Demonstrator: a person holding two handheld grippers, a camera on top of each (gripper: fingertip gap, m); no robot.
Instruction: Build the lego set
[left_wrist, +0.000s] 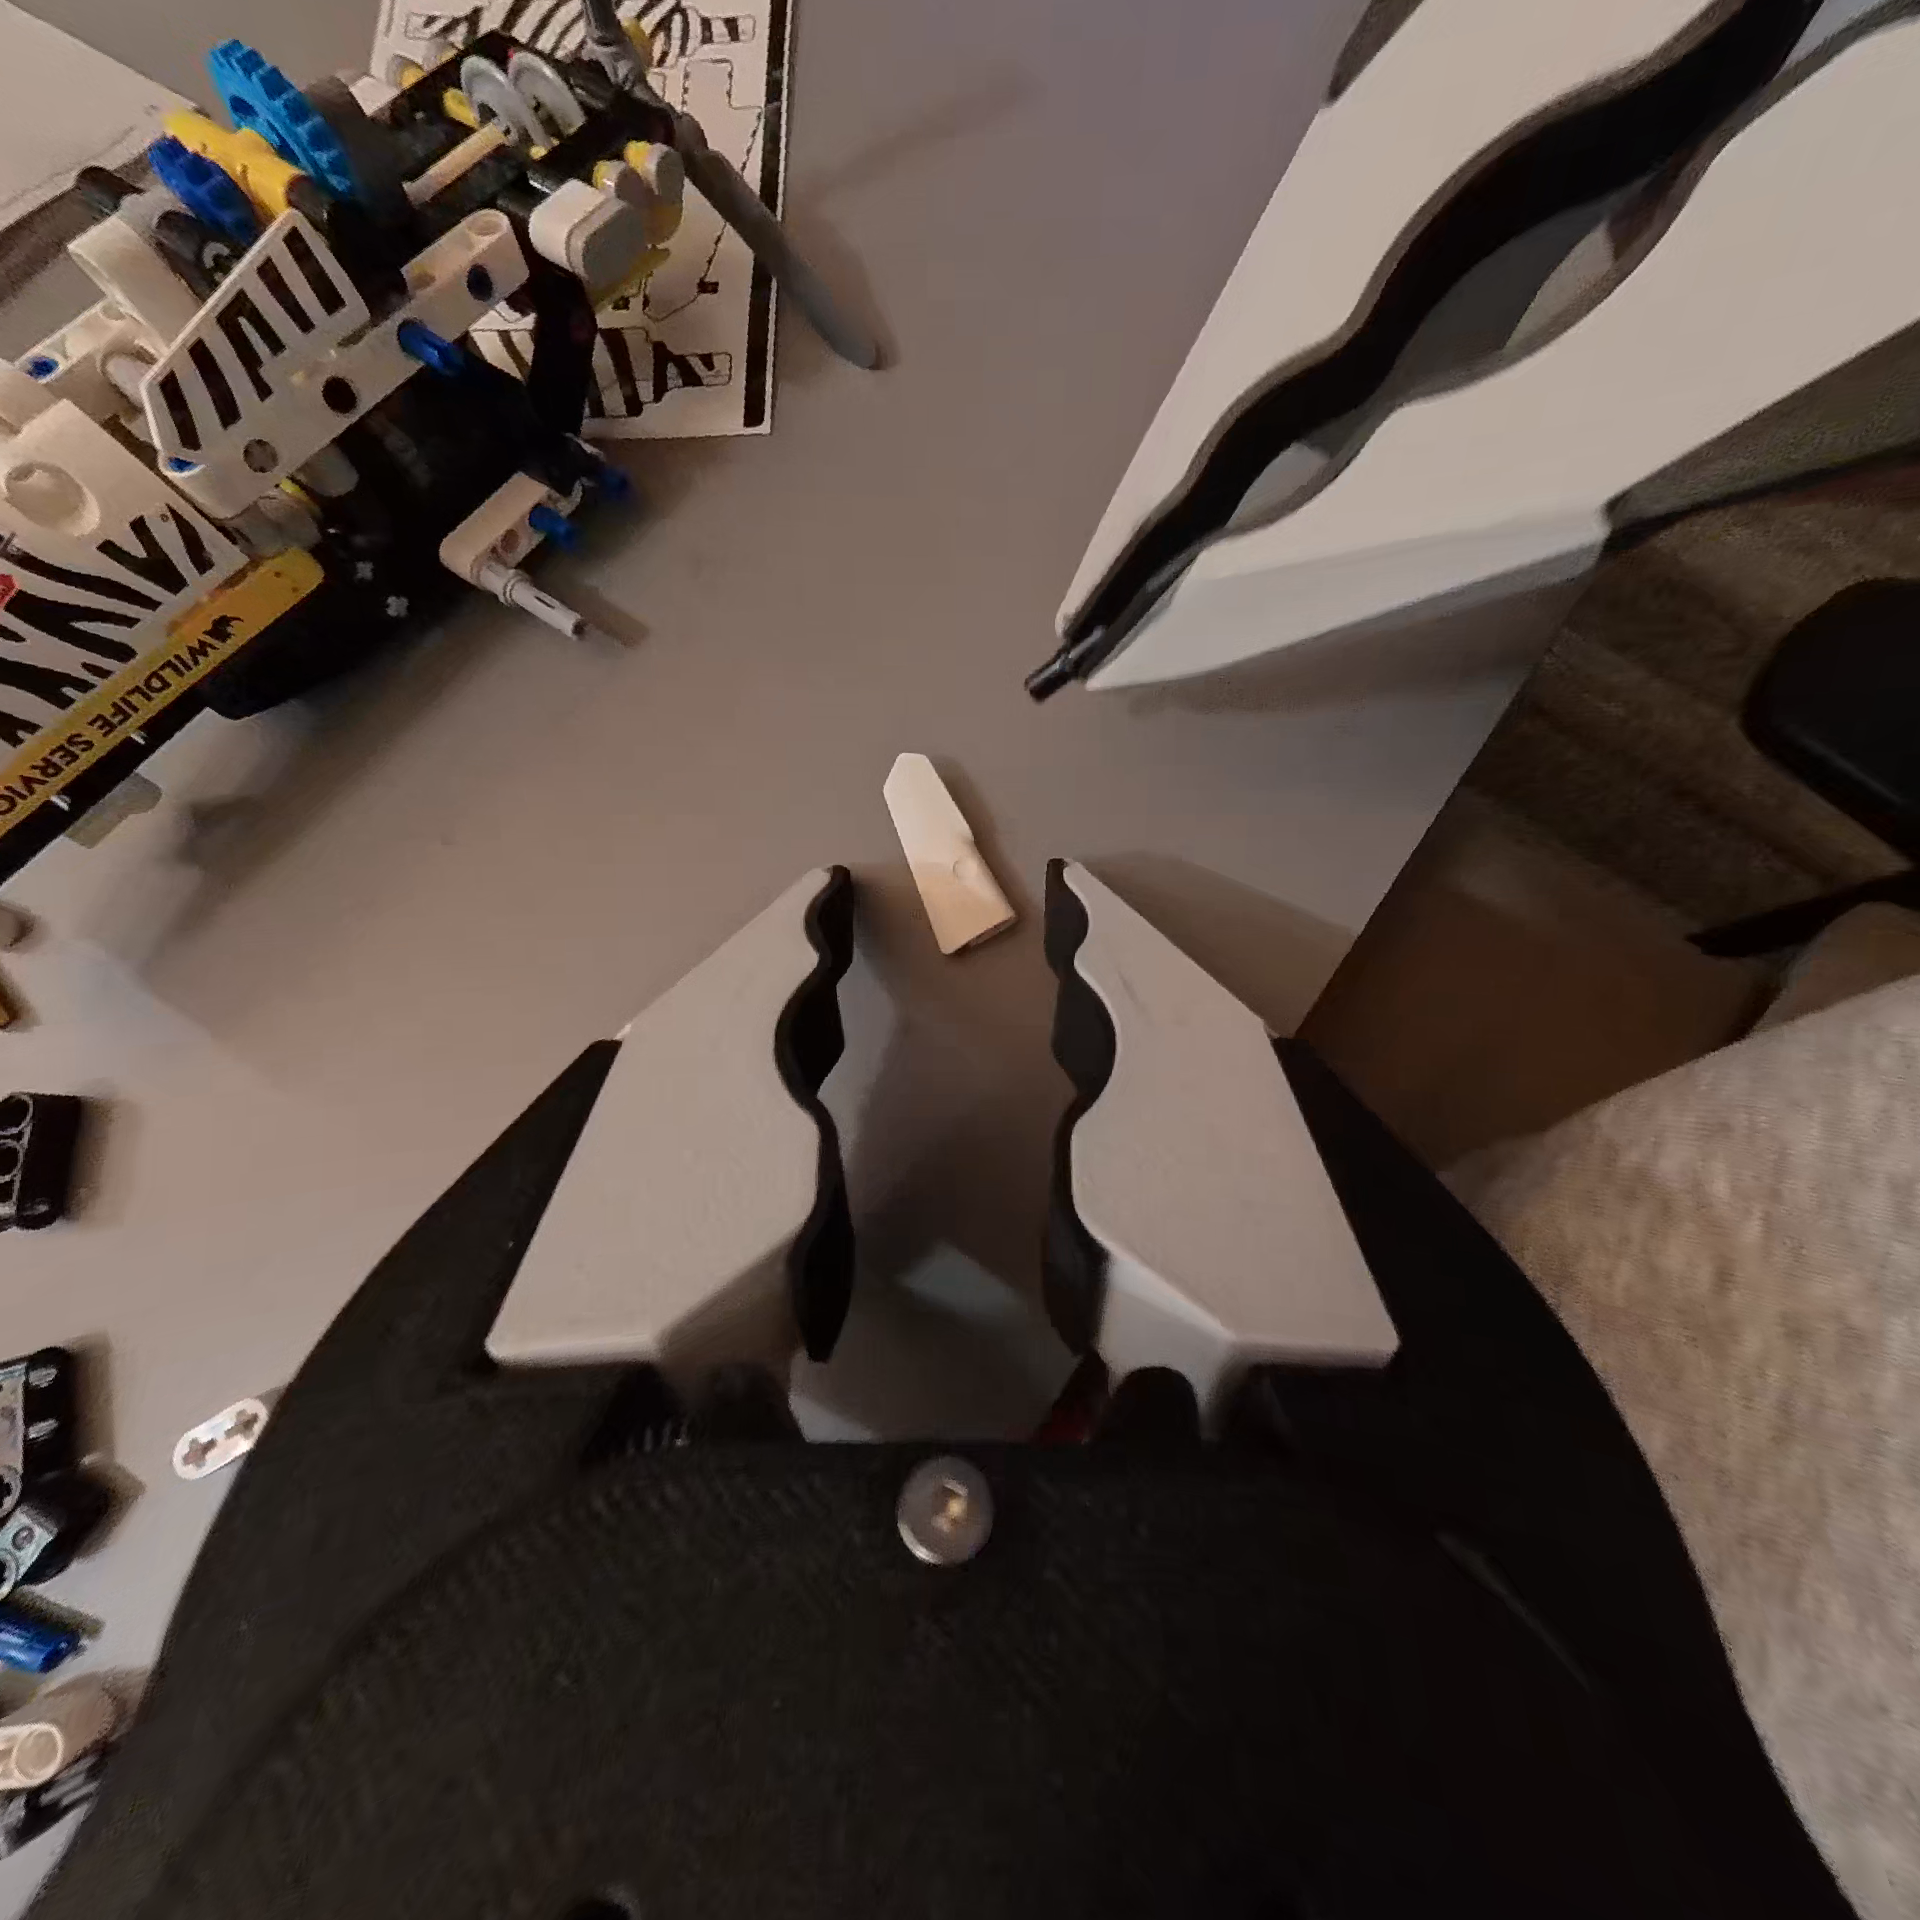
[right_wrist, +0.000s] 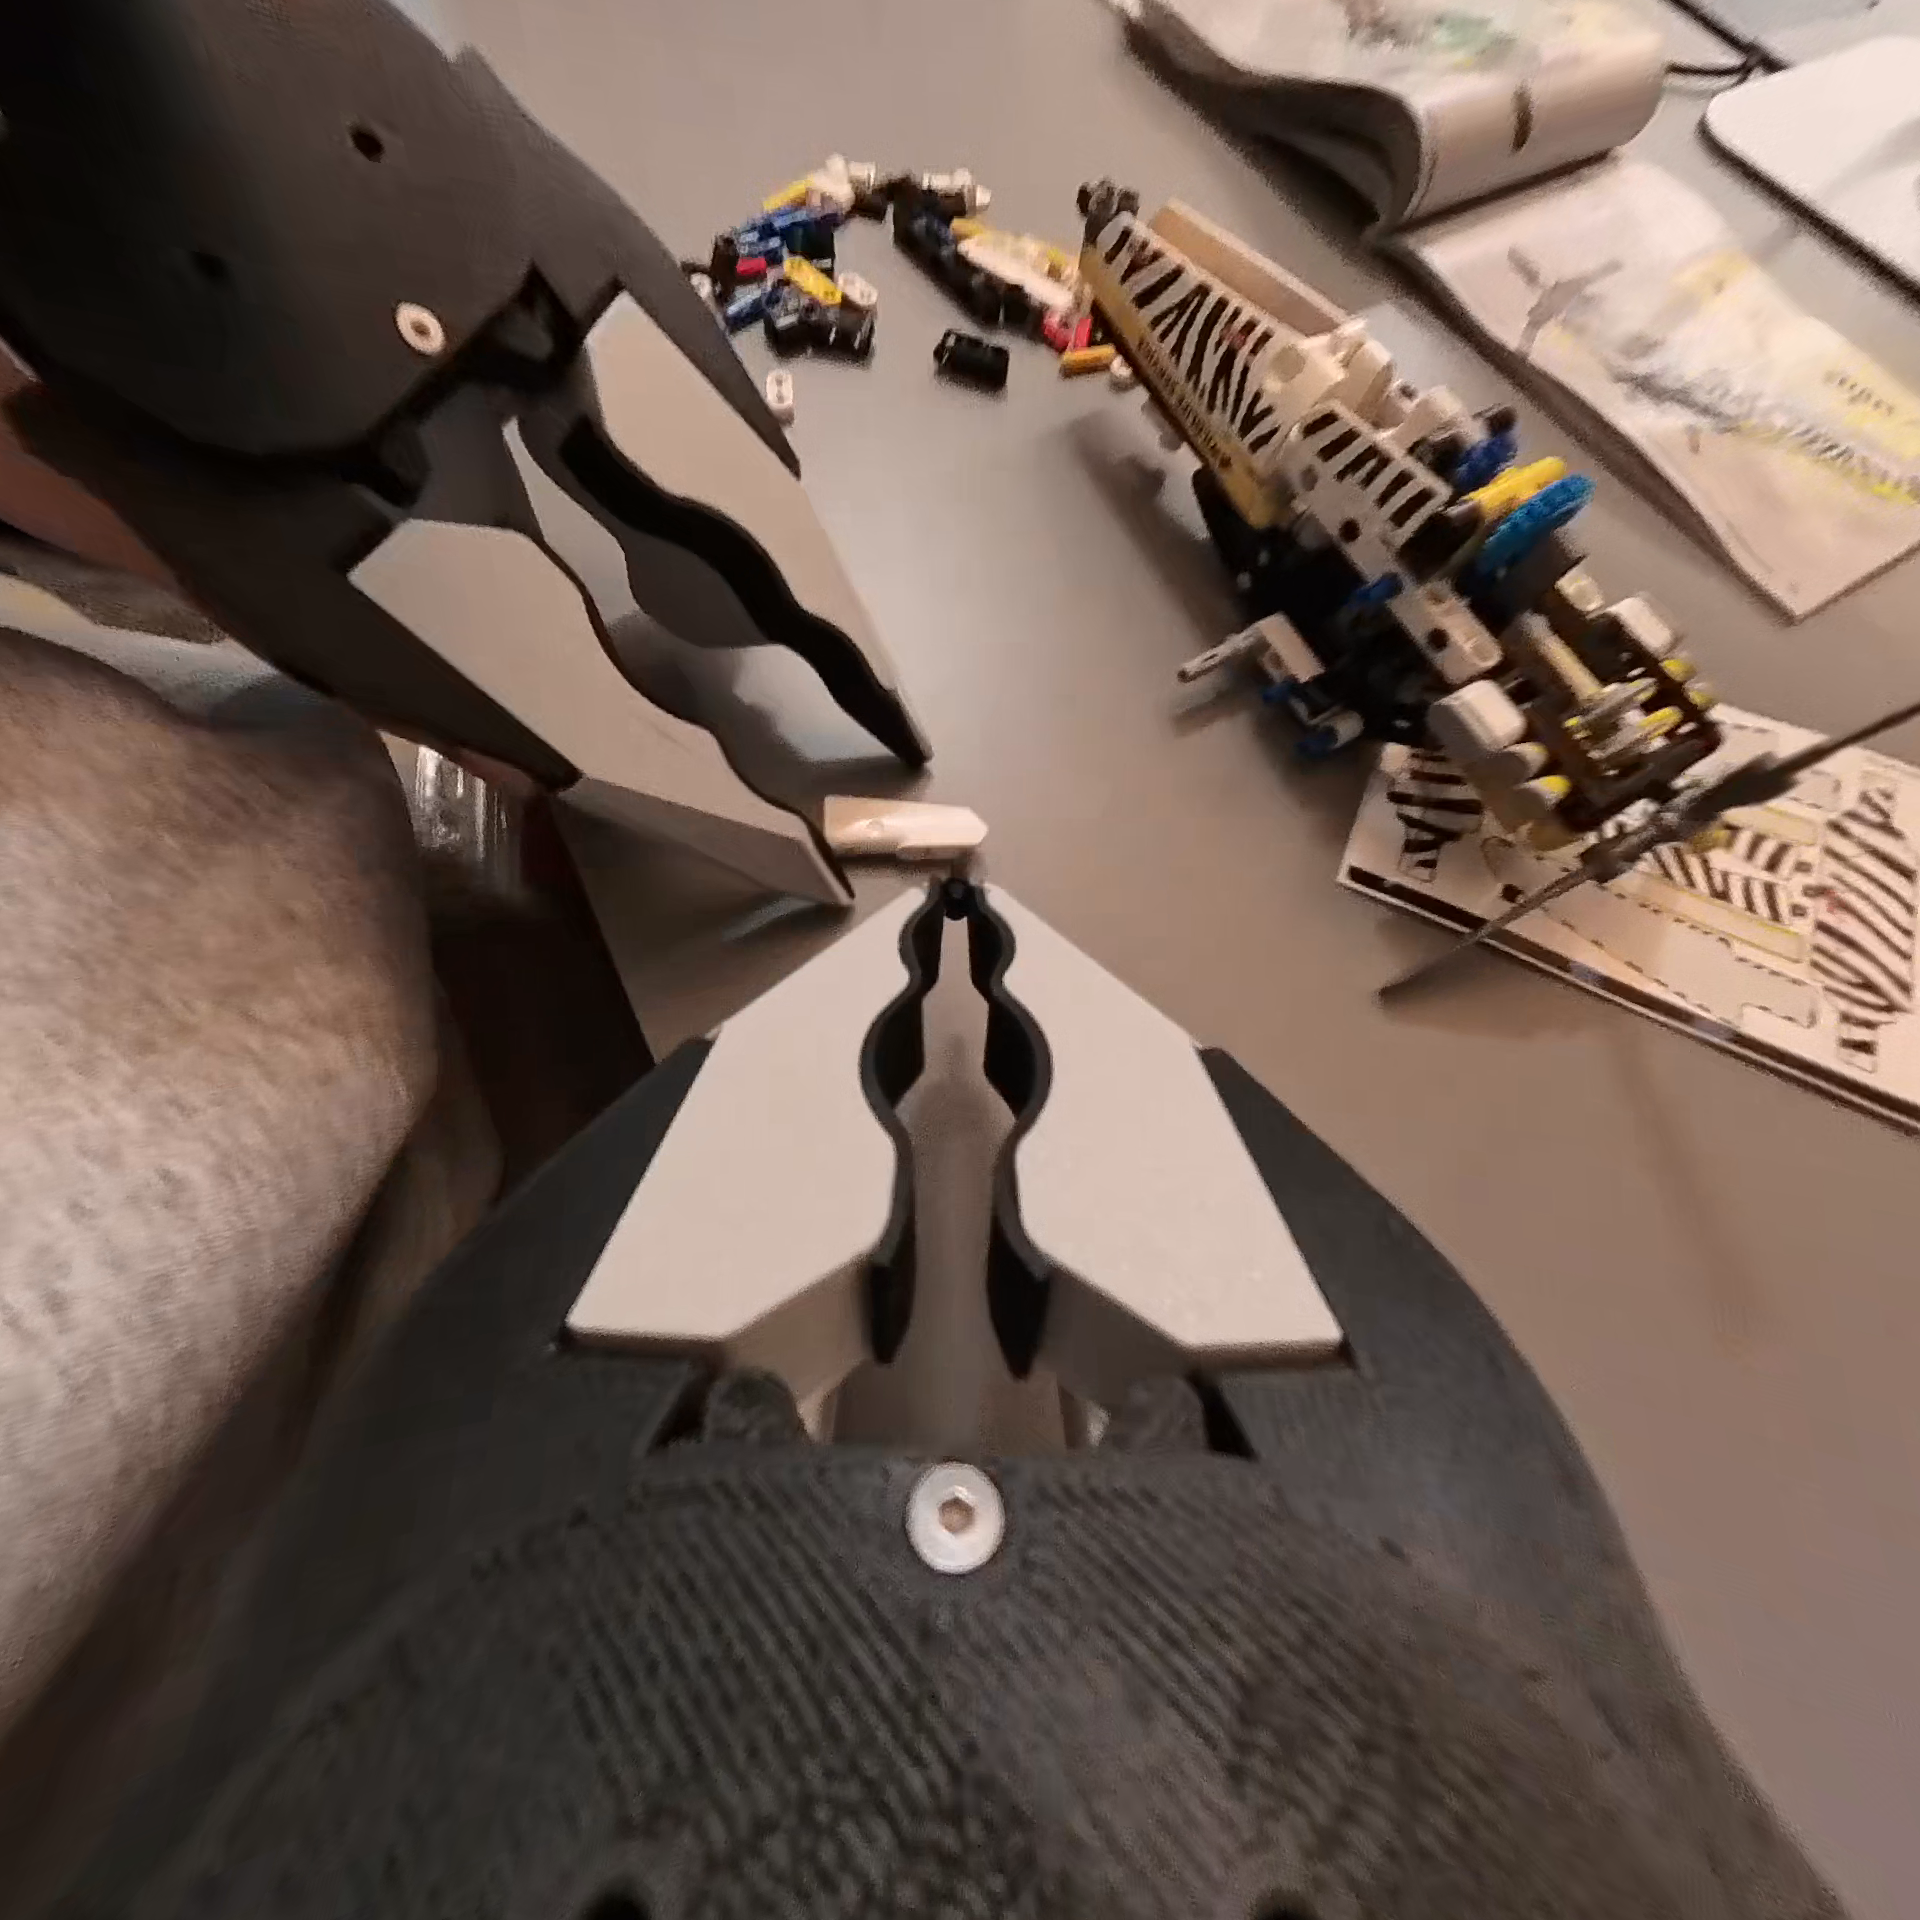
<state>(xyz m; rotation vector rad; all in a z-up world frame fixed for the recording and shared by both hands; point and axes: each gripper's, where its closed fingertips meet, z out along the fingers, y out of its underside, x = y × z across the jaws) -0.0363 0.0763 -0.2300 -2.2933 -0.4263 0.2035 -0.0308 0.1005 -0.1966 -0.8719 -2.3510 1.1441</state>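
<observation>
A small white tapered Lego piece (left_wrist: 940, 847) lies on the grey table (left_wrist: 831, 582). My left gripper (left_wrist: 945, 878) is open, with its fingertips on either side of the piece's near end. In the right wrist view the left gripper (right_wrist: 878, 821) comes in from the upper left and the white piece (right_wrist: 914, 826) lies just past its tips. My right gripper (right_wrist: 956, 904) is shut on a small black pin (right_wrist: 956, 896), close to the white piece. In the left wrist view the right gripper (left_wrist: 1070, 655) holds that pin (left_wrist: 1047, 677) just above the piece. The zebra-striped Lego model (left_wrist: 312, 343) stands at the upper left.
The model (right_wrist: 1403, 540) rests partly on a sticker sheet (right_wrist: 1766, 914), its grey rotor blade (left_wrist: 769, 239) sticking out. A pile of loose pieces (right_wrist: 831, 281) and an open instruction booklet (right_wrist: 1558, 260) lie farther back. The table edge and beige fabric (left_wrist: 1714, 1247) are at the right. The gap from one gripper's tips to the other's is roughly 5 cm.
</observation>
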